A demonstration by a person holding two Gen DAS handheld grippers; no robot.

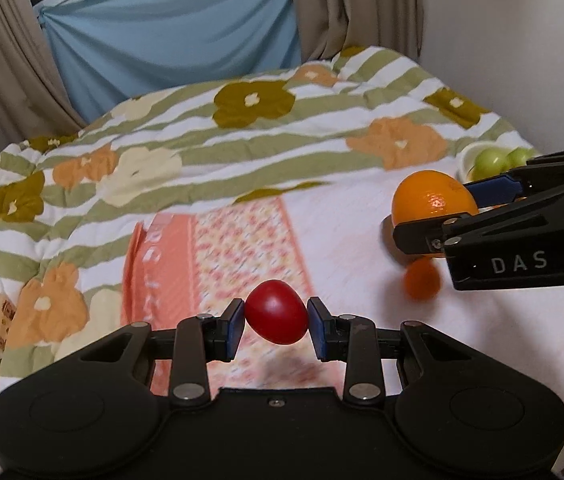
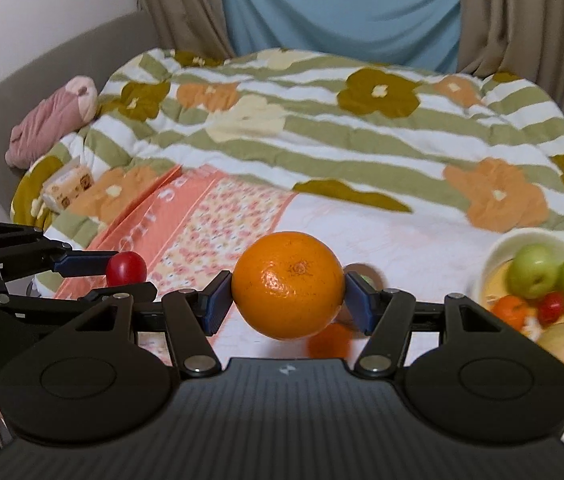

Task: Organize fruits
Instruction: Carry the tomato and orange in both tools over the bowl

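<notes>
A small red fruit [image 1: 276,316] sits pinched between the blue pads of my left gripper [image 1: 276,322], held above an orange floral cloth [image 1: 222,248] on the bed. My right gripper [image 2: 288,294] is shut on a big orange [image 2: 288,284], its pads pressing both sides, and holds it off the white sheet. From the left wrist view that orange [image 1: 430,196] and right gripper [image 1: 442,216] are at the right. The right wrist view has the left gripper [image 2: 122,274] and red fruit [image 2: 127,267] at the left. A small orange [image 2: 330,340] lies below the big one.
A pale bowl [image 2: 494,252] at the right holds green apples [image 2: 534,270], small oranges and other fruit. A striped flower quilt [image 2: 322,132] covers the far half of the bed. A tissue pack [image 2: 68,186] and a pink cloth [image 2: 54,120] lie at the left edge.
</notes>
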